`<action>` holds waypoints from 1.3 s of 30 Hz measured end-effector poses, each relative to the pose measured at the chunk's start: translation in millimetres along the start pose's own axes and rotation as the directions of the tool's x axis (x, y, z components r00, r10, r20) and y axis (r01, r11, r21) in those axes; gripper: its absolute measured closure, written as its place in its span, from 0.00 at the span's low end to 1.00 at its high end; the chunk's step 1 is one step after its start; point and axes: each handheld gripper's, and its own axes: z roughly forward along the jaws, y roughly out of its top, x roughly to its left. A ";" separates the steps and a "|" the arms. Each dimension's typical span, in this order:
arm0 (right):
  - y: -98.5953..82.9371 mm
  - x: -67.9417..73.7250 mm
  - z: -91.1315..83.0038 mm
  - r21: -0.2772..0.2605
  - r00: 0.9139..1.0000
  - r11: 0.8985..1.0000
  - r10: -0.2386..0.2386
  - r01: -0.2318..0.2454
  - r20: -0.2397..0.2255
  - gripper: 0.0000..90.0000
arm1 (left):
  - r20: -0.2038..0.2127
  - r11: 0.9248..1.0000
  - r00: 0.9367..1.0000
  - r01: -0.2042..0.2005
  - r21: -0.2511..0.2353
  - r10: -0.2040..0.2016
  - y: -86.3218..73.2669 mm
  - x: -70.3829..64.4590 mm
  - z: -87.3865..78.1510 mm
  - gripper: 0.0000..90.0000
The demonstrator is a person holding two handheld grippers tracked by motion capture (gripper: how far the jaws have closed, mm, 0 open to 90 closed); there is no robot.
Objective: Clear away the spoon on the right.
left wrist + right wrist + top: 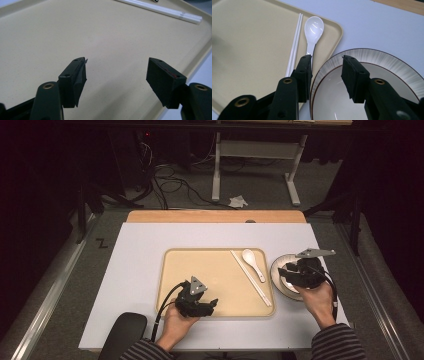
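Right gripper: jaws spread, straddling the near rim of the bowl, one jaw outside, one inside; contact cannot be told. The right gripper view resolves this; the high view shows the bowl just right of the tray. Spoon and chopsticks lie on the tray. Left gripper: jaws wide apart, empty, low over bare tray, hand at its near edge.
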 end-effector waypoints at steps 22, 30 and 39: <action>-35.7 -22.1 -38.5 -0.103 0.999 0.993 0.055 -0.054 -0.001 0.74 | 0.016 1.000 1.000 -0.019 0.002 0.019 2.0 -5.4 0.5 0.36; -51.5 -36.3 -50.4 -0.120 0.995 0.989 0.088 -0.083 0.038 0.74 | 0.019 1.000 0.999 -0.029 0.005 0.028 2.2 -6.8 1.5 0.36; -63.2 -50.5 -61.6 -0.124 0.989 0.986 0.123 -0.112 0.084 0.72 | 0.028 0.999 0.999 -0.034 0.014 0.034 3.4 -7.4 5.3 0.36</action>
